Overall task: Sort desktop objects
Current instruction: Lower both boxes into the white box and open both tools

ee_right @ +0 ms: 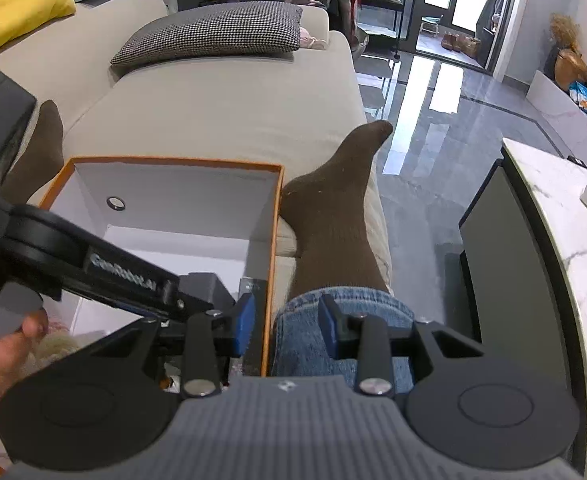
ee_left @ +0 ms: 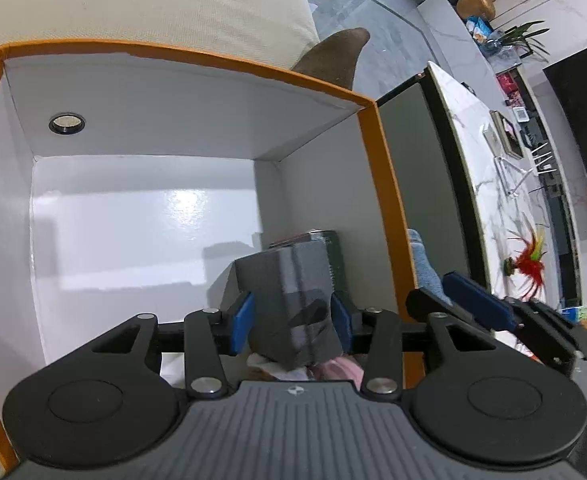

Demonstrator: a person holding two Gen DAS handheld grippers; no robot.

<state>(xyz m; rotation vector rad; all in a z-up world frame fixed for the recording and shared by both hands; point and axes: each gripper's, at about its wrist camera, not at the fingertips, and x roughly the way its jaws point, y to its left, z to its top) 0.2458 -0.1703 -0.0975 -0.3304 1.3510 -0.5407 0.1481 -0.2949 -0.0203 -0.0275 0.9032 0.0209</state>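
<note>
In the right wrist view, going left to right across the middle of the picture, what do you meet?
Left gripper reaching into the box → orange-rimmed box → brown-socked foot → glossy floor → marble-topped table.

A beige sofa [ee_right: 229, 108] fills the upper left of the right wrist frame; on it lie a houndstooth cushion [ee_right: 213, 32], an orange-rimmed open box [ee_right: 275, 208] at centre left, and a socked foot [ee_right: 333, 208]
</note>
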